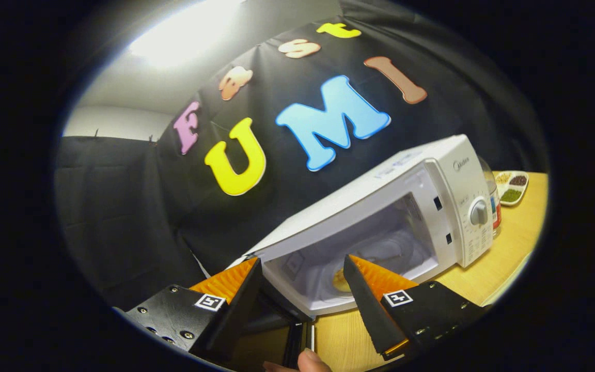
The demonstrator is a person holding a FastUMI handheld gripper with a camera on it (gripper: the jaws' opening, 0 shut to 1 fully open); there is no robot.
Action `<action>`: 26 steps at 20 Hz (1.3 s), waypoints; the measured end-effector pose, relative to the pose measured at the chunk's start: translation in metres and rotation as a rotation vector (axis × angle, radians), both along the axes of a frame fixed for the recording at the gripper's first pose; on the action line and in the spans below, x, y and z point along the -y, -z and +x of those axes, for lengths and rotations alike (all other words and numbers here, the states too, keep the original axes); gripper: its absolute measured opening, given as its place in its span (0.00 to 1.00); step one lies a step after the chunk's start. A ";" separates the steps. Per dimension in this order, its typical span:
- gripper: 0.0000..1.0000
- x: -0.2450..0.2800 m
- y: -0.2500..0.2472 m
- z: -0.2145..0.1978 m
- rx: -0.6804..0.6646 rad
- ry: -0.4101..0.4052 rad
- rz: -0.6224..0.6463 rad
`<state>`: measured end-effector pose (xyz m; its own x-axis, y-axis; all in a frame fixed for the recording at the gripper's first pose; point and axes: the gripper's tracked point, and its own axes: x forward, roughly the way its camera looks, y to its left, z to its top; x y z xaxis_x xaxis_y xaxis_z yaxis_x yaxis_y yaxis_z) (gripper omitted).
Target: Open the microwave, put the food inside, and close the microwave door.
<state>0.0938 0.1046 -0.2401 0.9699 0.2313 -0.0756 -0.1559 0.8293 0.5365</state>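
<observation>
The white microwave point(421, 206) stands on a wooden table point(509, 253) with its cavity showing. Its dark door point(271, 336) is swung out toward me, low between my fingers and closer to the left one. A yellowish piece of food point(340, 281) lies on the cavity floor, partly hidden behind my right finger point(375, 284). My gripper point(302, 258) is open just in front of the cavity mouth, its fingers wide apart and pressing on nothing. A person's fingertip point(310, 360) shows at the door's outer edge.
To the right of the microwave stands a clear jar point(492, 201). Beyond it sits a white divided dish point(513, 187) with several small heaps of seasoning. The table's edge point(514, 274) runs near the microwave's control side.
</observation>
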 end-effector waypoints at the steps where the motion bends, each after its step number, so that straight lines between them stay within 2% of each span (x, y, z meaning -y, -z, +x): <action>1: 0.95 0.001 -0.014 -0.012 0.038 -0.003 -0.029; 3: 0.95 0.002 -0.039 -0.034 0.094 -0.009 -0.075; 8: 0.95 -0.008 -0.082 -0.089 0.174 -0.080 -0.178; 14: 0.95 -0.068 -0.117 -0.159 0.303 -0.260 -0.306; 17: 0.95 -0.109 -0.101 -0.190 0.294 -0.386 -0.315; 19: 0.95 -0.131 -0.090 -0.202 0.280 -0.441 -0.322; 22: 0.89 -0.158 -0.069 -0.215 0.265 -0.495 -0.329; 23: 0.78 -0.166 -0.060 -0.217 0.257 -0.512 -0.332; 25: 0.75 -0.182 -0.036 -0.218 0.230 -0.553 -0.342; 26: 0.57 -0.184 -0.020 -0.213 0.190 -0.549 -0.362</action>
